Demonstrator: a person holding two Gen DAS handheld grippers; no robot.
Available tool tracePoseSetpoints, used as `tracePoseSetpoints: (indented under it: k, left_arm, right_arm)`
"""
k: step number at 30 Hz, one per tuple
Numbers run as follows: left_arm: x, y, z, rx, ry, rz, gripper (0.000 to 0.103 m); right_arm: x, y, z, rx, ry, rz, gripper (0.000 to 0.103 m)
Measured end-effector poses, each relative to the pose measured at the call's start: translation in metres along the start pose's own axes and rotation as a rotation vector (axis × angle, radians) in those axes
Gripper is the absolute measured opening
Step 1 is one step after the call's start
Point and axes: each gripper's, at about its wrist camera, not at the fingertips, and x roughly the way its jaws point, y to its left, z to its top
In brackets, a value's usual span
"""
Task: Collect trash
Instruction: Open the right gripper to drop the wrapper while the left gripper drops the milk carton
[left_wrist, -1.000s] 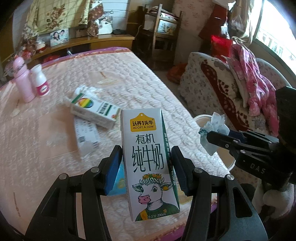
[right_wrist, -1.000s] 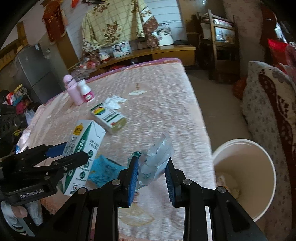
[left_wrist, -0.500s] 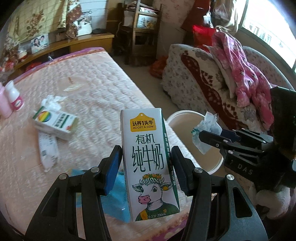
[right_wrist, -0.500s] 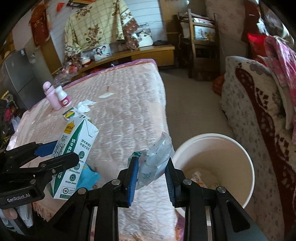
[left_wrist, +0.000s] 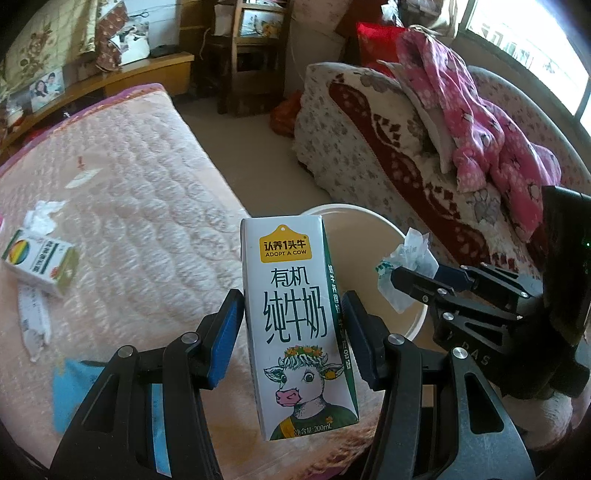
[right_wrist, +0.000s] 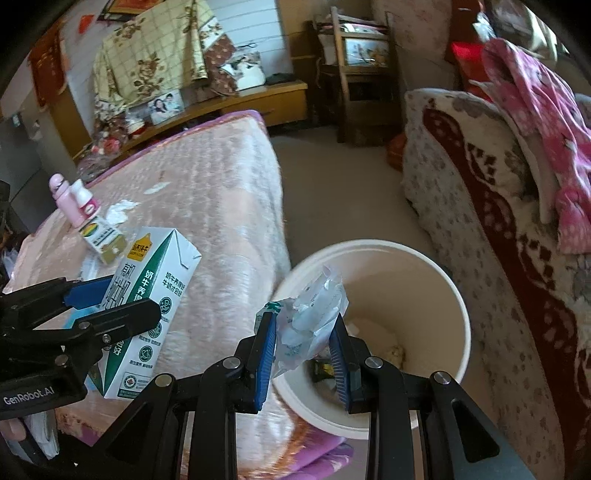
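My left gripper (left_wrist: 291, 321) is shut on an upright white milk carton (left_wrist: 295, 325) with a cow picture, held over the bed's edge; the carton also shows in the right wrist view (right_wrist: 147, 306). My right gripper (right_wrist: 303, 332) is shut on a crumpled clear plastic wrapper (right_wrist: 314, 317) and holds it over the near rim of the cream trash bin (right_wrist: 454, 302). The wrapper (left_wrist: 406, 266) and bin (left_wrist: 413, 325) also show in the left wrist view. Some trash lies at the bin's bottom.
On the pink quilted bed (left_wrist: 129, 206) lie a small medicine box (left_wrist: 40, 266), a crumpled tissue (left_wrist: 42, 218), a paper slip (left_wrist: 31, 321) and a blue packet (left_wrist: 70, 384). Two pink bottles (right_wrist: 74, 199) stand farther back. A patterned sofa (right_wrist: 498, 221) with pink clothes stands right of the bin.
Both grippers have swung right, from over the bed toward the bin. The wrapper is now over the bin's rim, and the carton is at the bed's edge beside it.
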Motion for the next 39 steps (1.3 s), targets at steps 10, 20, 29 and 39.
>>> tracePoseSetpoints:
  k: [10, 20, 29, 39]
  left_arm:
    - [0.024, -0.016, 0.009, -0.005, 0.022, -0.044, 0.053]
    - [0.044, -0.020, 0.012, -0.037, 0.053, -0.086, 0.053]
    - [0.053, -0.021, 0.014, -0.050, 0.065, -0.137, 0.054]
    - [0.046, -0.016, 0.012, -0.074, 0.057, -0.170, 0.054]
  right_arm:
    - [0.010, -0.029, -0.010, 0.038, 0.027, -0.037, 0.027]
    - [0.021, -0.053, -0.018, 0.095, 0.045, -0.032, 0.027]
    - [0.030, -0.066, -0.024, 0.139, 0.058, -0.030, 0.046]
    - [0.030, -0.067, -0.025, 0.150, 0.064, -0.023, 0.047]
